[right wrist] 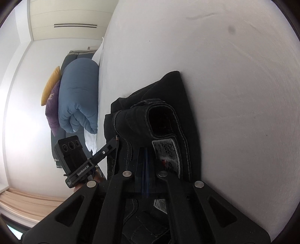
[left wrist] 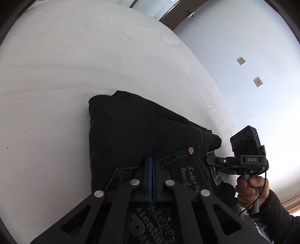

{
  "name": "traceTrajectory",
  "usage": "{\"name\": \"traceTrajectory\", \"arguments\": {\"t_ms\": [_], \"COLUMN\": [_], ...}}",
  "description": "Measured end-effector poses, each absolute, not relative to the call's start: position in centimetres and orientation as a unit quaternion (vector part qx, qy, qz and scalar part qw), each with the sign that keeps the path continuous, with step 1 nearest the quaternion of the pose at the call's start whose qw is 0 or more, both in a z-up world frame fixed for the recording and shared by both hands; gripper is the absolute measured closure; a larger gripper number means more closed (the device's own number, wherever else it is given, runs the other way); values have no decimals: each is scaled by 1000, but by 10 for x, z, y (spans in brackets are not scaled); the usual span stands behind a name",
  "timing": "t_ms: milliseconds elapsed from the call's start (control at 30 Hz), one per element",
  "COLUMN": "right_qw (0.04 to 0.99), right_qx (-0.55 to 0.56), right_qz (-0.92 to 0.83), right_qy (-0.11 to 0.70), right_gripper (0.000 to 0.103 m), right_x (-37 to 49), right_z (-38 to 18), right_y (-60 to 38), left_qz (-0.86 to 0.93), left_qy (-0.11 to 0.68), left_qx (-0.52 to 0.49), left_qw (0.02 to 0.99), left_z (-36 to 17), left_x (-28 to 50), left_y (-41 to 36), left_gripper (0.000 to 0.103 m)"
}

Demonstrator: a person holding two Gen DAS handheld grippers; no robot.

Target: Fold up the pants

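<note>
Black denim pants (left wrist: 131, 131) lie bunched on a white bed (left wrist: 75, 65). My left gripper (left wrist: 151, 163) is shut on the pants near a back pocket with a rivet and embroidered lettering. My right gripper (right wrist: 145, 155) is shut on the pants at the waistband, beside a grey label (right wrist: 165, 148). In the left wrist view the right gripper (left wrist: 211, 159) clamps the waistband edge at right, a hand on its handle. In the right wrist view the left gripper (right wrist: 115, 139) grips the pants' left edge. The pants (right wrist: 165, 105) hang folded over from both grips.
A blue duvet (right wrist: 78, 97) with a purple cushion (right wrist: 53, 110) and a yellow cushion (right wrist: 50, 84) lie at the bed's far end. A pale wall with two sockets (left wrist: 249, 71) runs along the bed. A door (left wrist: 187, 13) stands at the back.
</note>
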State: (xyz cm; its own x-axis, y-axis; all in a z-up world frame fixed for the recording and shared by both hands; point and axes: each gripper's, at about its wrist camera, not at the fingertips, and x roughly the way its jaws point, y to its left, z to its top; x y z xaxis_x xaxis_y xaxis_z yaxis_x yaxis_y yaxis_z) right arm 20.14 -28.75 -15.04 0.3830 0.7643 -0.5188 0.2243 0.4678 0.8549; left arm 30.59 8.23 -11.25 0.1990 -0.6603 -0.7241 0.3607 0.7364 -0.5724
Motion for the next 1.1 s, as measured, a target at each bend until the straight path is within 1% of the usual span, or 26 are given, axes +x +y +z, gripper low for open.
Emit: {"name": "traceTrajectory", "arguments": {"t_ms": [267, 367, 467, 633, 700, 767, 833, 933, 967, 1000, 1033, 1100], "right_qw": [700, 704, 706, 702, 703, 699, 694, 682, 677, 674, 668, 670], "right_qx": [458, 453, 444, 430, 437, 456, 461, 451, 444, 441, 455, 478], "right_qz": [193, 185, 182, 187, 205, 233, 248, 250, 242, 231, 225, 225], "right_qy": [512, 515, 521, 536, 523, 500, 495, 519, 535, 546, 544, 521], "right_gripper": [103, 103, 103, 103, 97, 97, 97, 97, 102, 103, 103, 103], "right_x": [204, 204, 200, 164, 148, 140, 142, 147, 144, 142, 135, 120], "right_z": [-145, -141, -137, -127, -115, -104, -101, -111, -121, -131, -143, -147], "right_y": [-280, -274, -269, -260, -255, -249, -242, -234, -234, -236, -241, -252], "left_qz": [-339, -321, -302, -286, -287, -287, -285, -284, -284, -284, -283, -283], "left_qy": [523, 517, 511, 511, 511, 510, 510, 510, 509, 510, 509, 508], "left_qx": [-125, -117, -88, -42, -35, -28, -22, -23, -27, -29, -28, -21], "left_qw": [772, 785, 800, 810, 810, 810, 811, 812, 812, 812, 812, 813], "left_z": [-115, -118, -119, -119, -120, -120, -120, -119, -120, -120, -119, -118], "left_x": [231, 204, 198, 196, 196, 196, 196, 196, 196, 195, 195, 193], "left_y": [117, 115, 101, 87, 87, 87, 84, 76, 76, 76, 76, 77], "left_gripper": [101, 101, 101, 101, 101, 101, 101, 101, 101, 101, 101, 101]}}
